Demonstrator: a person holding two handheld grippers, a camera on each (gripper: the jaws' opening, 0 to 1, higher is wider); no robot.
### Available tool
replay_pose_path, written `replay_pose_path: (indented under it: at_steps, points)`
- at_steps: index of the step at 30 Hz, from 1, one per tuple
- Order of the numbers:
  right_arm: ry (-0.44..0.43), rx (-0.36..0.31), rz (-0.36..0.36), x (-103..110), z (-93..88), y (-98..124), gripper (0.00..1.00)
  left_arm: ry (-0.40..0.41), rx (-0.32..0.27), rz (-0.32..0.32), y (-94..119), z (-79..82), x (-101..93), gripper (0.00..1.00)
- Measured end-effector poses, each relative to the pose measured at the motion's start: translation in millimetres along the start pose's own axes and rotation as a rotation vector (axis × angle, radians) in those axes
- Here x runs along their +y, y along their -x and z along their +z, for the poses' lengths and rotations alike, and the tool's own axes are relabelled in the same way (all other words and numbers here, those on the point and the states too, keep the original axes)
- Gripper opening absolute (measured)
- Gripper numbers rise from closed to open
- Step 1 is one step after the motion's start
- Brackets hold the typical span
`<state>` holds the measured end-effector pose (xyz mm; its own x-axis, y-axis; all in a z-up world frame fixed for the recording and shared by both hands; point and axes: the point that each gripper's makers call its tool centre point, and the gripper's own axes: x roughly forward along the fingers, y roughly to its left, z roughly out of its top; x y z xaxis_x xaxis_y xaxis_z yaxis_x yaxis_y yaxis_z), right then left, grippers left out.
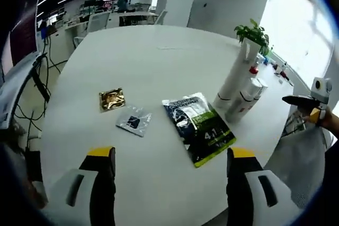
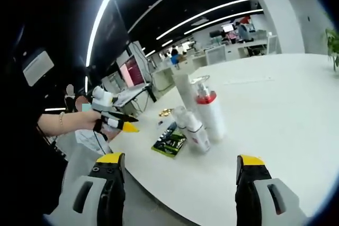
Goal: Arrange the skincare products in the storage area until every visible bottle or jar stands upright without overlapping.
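A cluster of white skincare bottles stands upright on the white round table (image 1: 159,56): a tall white tube (image 1: 235,75) (image 2: 186,92), a pump bottle with a red collar (image 1: 250,93) (image 2: 211,112) and a shorter bottle (image 2: 195,129). A dark green-and-white packet (image 1: 198,128) (image 2: 169,142) lies flat beside them. A gold sachet (image 1: 112,99) (image 2: 166,112) and a grey sachet (image 1: 134,120) lie further left. My left gripper (image 1: 172,157) (image 2: 123,123) hovers open over the near table edge, holding nothing. My right gripper (image 2: 180,165) (image 1: 306,103) is open and apart from the bottles.
A green plant (image 1: 254,33) stands behind the bottles. Small items (image 1: 278,70) lie at the table's far right edge. Office desks and monitors (image 2: 132,75) fill the background, and cables (image 1: 39,86) hang off to the left. A hand (image 2: 79,117) holds the left gripper.
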<state>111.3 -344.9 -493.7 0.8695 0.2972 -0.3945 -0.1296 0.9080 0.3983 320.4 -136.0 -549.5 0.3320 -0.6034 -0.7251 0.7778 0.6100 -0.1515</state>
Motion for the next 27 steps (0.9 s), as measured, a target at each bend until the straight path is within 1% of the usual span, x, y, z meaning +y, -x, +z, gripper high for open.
replay_pose_path:
  at_steps: [3, 4, 6, 8, 11, 13, 15, 17, 23, 27]
  points:
    - [0.003, 0.0, -0.002, -0.6, 0.3, 0.1, 0.9, -0.024, 0.032, 0.004, -11.2, -0.1, 8.3, 0.76]
    - [0.002, -0.001, -0.003, -1.0, 0.3, 0.1, 0.9, -0.028, 0.035, 0.002, -14.0, 1.0, 11.2, 0.75]
    - [-0.003, -0.006, -0.008, -2.6, 1.0, 0.1, 0.9, -0.037, 0.051, -0.008, -19.6, 5.3, 14.9, 0.69]
    - [-0.009, -0.009, -0.013, -4.1, 1.7, -0.2, 0.89, -0.049, 0.048, -0.011, -22.0, 9.9, 14.1, 0.66]
    - [-0.018, -0.014, -0.019, -5.6, 2.6, 0.0, 0.89, -0.067, 0.08, -0.008, -31.4, 13.3, 21.7, 0.66]
    - [-0.027, -0.022, -0.021, -6.7, 3.9, 1.0, 0.89, -0.08, 0.098, -0.009, -35.0, 13.5, 24.7, 0.64]
    - [-0.037, -0.033, -0.028, -8.6, 5.3, 2.5, 0.89, -0.098, 0.113, -0.004, -35.5, 11.7, 24.4, 0.62]
    - [-0.047, -0.043, -0.033, -10.4, 7.1, 3.0, 0.89, -0.112, 0.121, 0.0, -39.1, 14.3, 25.4, 0.63]
    - [-0.054, -0.033, -0.036, -11.7, 7.0, 0.4, 0.89, -0.153, 0.159, 0.003, -57.3, 23.6, 38.4, 0.59]
    - [-0.054, -0.028, -0.043, -14.1, 7.4, -0.5, 0.89, -0.181, 0.188, 0.012, -70.6, 23.7, 50.3, 0.56]
